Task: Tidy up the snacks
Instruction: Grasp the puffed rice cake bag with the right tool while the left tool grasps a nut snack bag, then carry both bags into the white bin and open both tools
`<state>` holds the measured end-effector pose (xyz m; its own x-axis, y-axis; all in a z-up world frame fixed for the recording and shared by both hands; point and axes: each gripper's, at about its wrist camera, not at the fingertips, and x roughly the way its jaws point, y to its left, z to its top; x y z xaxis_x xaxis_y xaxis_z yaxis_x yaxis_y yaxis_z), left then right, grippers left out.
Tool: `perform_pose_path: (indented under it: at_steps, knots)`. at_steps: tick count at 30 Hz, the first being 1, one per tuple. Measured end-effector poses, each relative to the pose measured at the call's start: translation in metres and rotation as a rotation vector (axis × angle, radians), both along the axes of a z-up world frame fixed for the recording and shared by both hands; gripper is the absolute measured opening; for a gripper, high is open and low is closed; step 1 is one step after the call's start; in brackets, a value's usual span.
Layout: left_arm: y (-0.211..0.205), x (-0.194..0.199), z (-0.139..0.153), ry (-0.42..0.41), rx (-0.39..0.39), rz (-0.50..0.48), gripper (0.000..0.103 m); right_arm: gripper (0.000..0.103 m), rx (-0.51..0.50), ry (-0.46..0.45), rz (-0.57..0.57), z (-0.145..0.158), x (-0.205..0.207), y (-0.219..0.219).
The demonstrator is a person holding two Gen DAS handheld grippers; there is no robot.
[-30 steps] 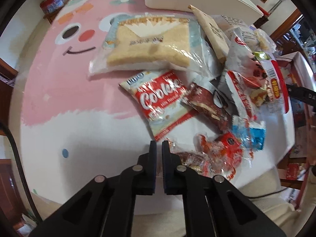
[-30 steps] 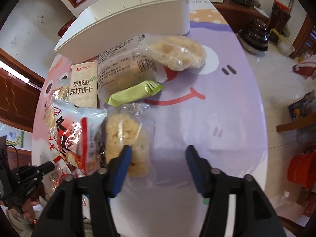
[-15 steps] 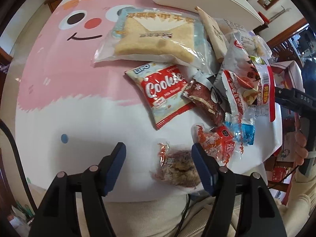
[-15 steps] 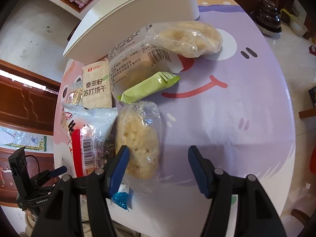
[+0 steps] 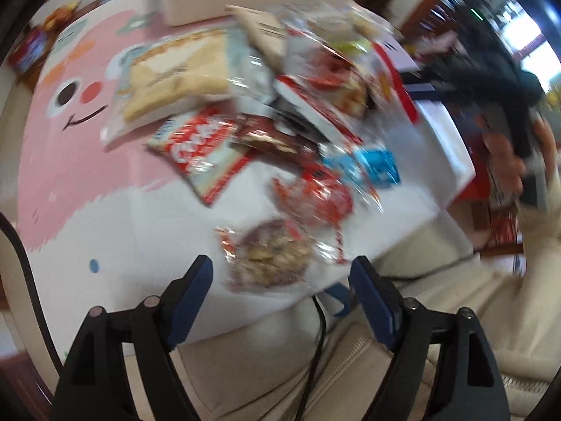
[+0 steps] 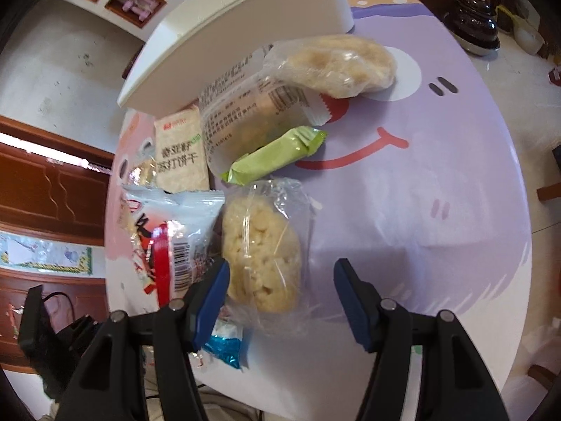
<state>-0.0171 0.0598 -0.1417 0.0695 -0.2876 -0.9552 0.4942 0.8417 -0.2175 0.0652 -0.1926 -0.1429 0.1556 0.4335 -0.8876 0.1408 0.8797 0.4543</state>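
Snacks [image 5: 266, 129] lie heaped on the counter [image 5: 105, 217]. Left claw [image 5: 280, 280], jaws just opened wide, hangs empty, a nut-cluster packet [image 5: 270, 256] at 12 o'clock. Right claw [image 6: 280, 284] stands spread over a puffed-rice packet [image 6: 263, 252], pads apart from it.

Right claw [image 6: 280, 280] spread above clear-bagged puffed rice cake [image 6: 261, 249], green wrapper [image 6: 277, 156] beyond, white bin [image 6: 228, 35] behind.

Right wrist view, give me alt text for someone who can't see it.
Open tongs hover over a clear-wrapped rice cake on a purple cartoon table. Beyond lie a green bar, more snack packets and a white bin.
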Motion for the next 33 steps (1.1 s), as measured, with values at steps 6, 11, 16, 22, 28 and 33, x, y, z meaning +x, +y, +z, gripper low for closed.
perform_pose_path:
  at_steps: [6,11,16,22,28,33]
  knots:
    - [-0.007,-0.006,-0.015,-0.021,0.104,-0.101,0.081,0.064,-0.08,0.015,0.069,-0.005,0.009,0.025]
    - [-0.012,0.004,-0.021,-0.086,0.159,-0.062,0.081,0.064,-0.174,0.021,0.095,-0.002,0.014,0.04]
    - [-0.02,0.011,-0.013,-0.167,0.193,-0.086,0.075,0.057,-0.257,0.016,0.143,0.0,0.013,0.056]
    - [-0.037,0.006,-0.012,-0.206,0.229,-0.109,0.044,0.055,-0.283,-0.003,0.15,0.002,0.005,0.054]
    - [-0.03,0.015,0.013,-0.242,0.193,-0.048,0.031,0.033,-0.293,-0.056,0.139,0.021,0.005,0.06]
    - [-0.024,0.041,0.049,-0.297,0.179,0.021,0.03,0.033,-0.294,-0.108,0.118,0.05,0.006,0.048]
